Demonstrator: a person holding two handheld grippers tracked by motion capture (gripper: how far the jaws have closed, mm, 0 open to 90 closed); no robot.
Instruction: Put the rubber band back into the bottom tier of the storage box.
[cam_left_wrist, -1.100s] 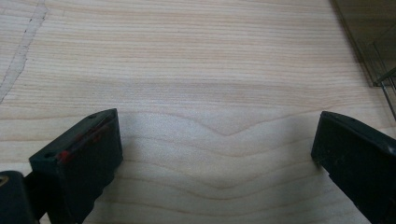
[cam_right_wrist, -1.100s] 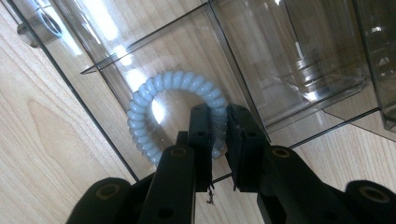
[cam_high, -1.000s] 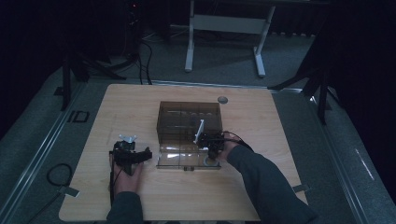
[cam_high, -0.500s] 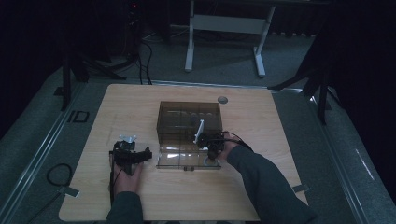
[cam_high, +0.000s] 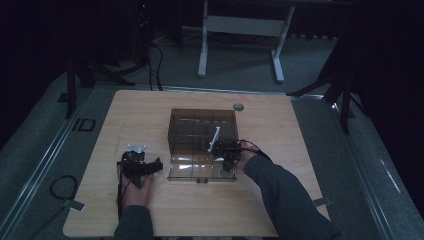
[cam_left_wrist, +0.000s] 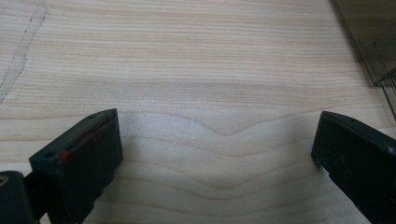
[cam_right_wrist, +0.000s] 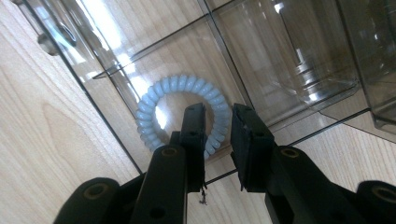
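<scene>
A pale blue spiral hair tie (cam_right_wrist: 156, 93) lies flat in a compartment of the clear smoky plastic box (cam_high: 202, 125), in its opened front part (cam_high: 195, 170). My right gripper (cam_right_wrist: 218, 122) comes down on the ring's near side, one jaw inside the ring and one outside, nipping the coil between them. From above, the right gripper (cam_high: 226, 161) sits at the box's front right corner. Left of the box, my left gripper (cam_high: 149, 167) rests low over bare wood; its jaws (cam_left_wrist: 215, 140) are wide apart with nothing between them.
A white stick-like piece (cam_high: 215, 137) stands slanted in the box's right side. The box corner (cam_left_wrist: 373, 42) shows at the left gripper view's upper right. A small grey disc (cam_high: 238, 106) lies near the table's far edge. A desk frame (cam_high: 240, 30) stands beyond the table (cam_high: 135, 115).
</scene>
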